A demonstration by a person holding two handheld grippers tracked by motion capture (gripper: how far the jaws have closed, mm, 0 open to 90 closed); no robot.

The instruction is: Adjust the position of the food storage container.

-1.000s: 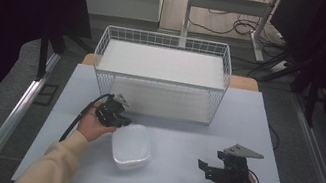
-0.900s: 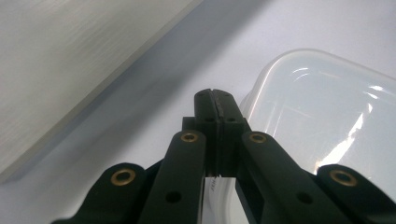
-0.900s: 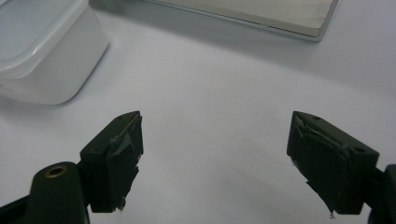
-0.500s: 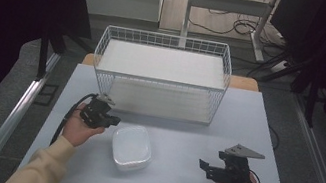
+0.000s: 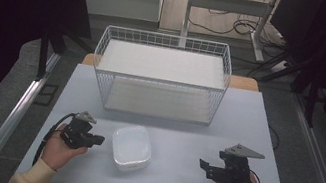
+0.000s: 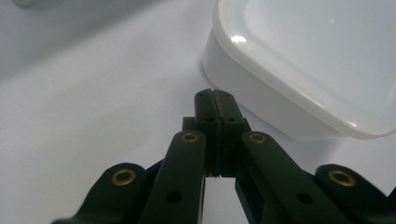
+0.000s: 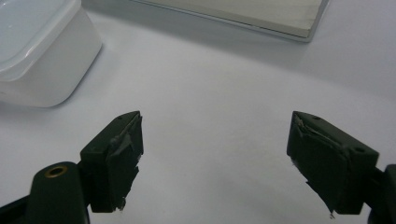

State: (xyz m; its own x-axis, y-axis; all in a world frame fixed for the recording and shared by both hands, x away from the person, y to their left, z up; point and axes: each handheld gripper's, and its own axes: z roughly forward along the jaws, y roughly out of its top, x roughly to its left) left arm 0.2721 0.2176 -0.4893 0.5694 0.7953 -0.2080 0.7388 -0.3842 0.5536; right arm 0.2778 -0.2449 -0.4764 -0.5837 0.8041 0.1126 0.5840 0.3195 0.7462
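White translucent plastic, the rounded square lidded container (image 5: 131,147) sat on the pale grey worktop (image 5: 257,123) just right of the left hand-held gripper (image 5: 97,139), whose jaws were pressed together on nothing. The right hand-held gripper (image 5: 202,165) waited well apart, jaws spread wide and empty, probably ready to grasp. Beyond both stood a white wire basket (image 5: 161,78)

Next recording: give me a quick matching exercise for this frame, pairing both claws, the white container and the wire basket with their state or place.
Things:
1. left claw
2. right claw
3. white plastic container
4. white wire basket

States or places:
A. at the table's far side
B. jaws pressed together, empty
C. jaws wide apart, empty
D. on the table between both claws

Pairs: 1-B, 2-C, 3-D, 4-A
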